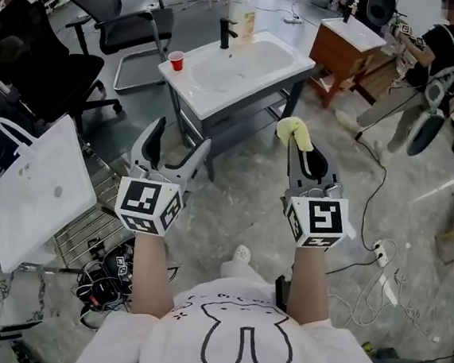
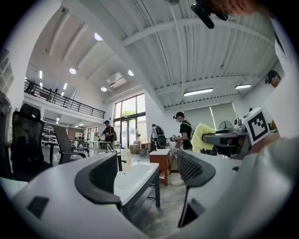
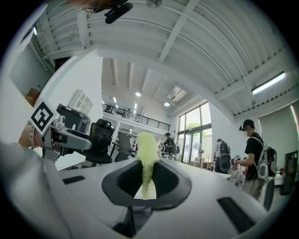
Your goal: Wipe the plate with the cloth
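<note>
**Head view.** Grey mottled floor [image 1: 242, 194]. Power strip [image 1: 380, 251] and loose cables at 4 o'clock. White washstand [image 1: 246, 67] at 12 o'clock, well ahead of both grippers. A red cup [image 1: 175, 60] sits on its 9 o'clock corner and a black faucet [image 1: 225, 33] at its back edge. Office chair [image 1: 120, 11] at 10 o'clock, wooden cabinet [image 1: 344, 48] at 1, white tote bag [image 1: 42, 191] at 9. Left gripper [image 1: 179, 142]: fingers spread, nothing between them. Right gripper [image 1: 300, 148]: fingers pinching the yellow cloth [image 1: 293, 130], which bulges past the tips.

**Left gripper view.** Jaws wide apart, and only the far washstand shows in the gap. White beamed ceiling [image 2: 196, 42] with strip lights. Mezzanine railing [image 2: 60, 98] at 9 o'clock. People stand at the back, too small for detail.

**Right gripper view.** Pads pressed together on the cloth, a fold of it standing upright between them. Tall glazing [image 3: 194, 135] at 3 o'clock, possibly doors.
</note>
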The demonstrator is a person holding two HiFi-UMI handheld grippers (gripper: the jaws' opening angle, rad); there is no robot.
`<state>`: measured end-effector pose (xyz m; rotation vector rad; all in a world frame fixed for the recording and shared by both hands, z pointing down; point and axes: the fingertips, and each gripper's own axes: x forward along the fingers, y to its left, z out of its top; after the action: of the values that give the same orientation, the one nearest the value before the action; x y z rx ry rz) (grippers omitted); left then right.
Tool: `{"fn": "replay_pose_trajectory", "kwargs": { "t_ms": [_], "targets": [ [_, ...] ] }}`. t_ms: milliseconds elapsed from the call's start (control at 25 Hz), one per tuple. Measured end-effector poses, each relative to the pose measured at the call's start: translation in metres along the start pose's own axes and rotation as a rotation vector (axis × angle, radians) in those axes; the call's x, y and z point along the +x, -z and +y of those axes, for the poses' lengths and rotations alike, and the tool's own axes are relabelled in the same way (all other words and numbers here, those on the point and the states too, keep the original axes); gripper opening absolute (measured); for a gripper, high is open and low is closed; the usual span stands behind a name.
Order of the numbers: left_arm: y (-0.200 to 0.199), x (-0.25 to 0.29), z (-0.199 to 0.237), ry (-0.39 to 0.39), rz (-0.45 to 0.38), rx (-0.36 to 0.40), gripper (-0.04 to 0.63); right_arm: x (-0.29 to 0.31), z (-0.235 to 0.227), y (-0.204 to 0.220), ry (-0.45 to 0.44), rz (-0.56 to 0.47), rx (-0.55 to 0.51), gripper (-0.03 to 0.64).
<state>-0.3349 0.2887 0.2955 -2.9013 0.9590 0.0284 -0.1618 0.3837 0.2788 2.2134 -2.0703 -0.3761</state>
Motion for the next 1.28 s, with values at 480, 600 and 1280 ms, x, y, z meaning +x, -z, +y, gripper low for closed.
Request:
{"fn": "replay_pose_trajectory", "kwargs": {
  "t_ms": [480,600,1280],
  "targets": [
    [0.007,0.113,0.027,-0.115,0.008,-0.121,0.388,0.093,-0.084,0.033,-0.064,0.015,0.005,0.048],
    [0.011,0.133,0.027,-0.137,0.029,-0.085,0.388,0.106,-0.093,0.040,-0.080,0.021,0.003,0.048],
    [0.044,0.263,0.065,-0.112,0.147,-0.033,0.387,0.207,-0.148,0.072,-0.066,0.031,-0.009,0.048]
  ]
}}
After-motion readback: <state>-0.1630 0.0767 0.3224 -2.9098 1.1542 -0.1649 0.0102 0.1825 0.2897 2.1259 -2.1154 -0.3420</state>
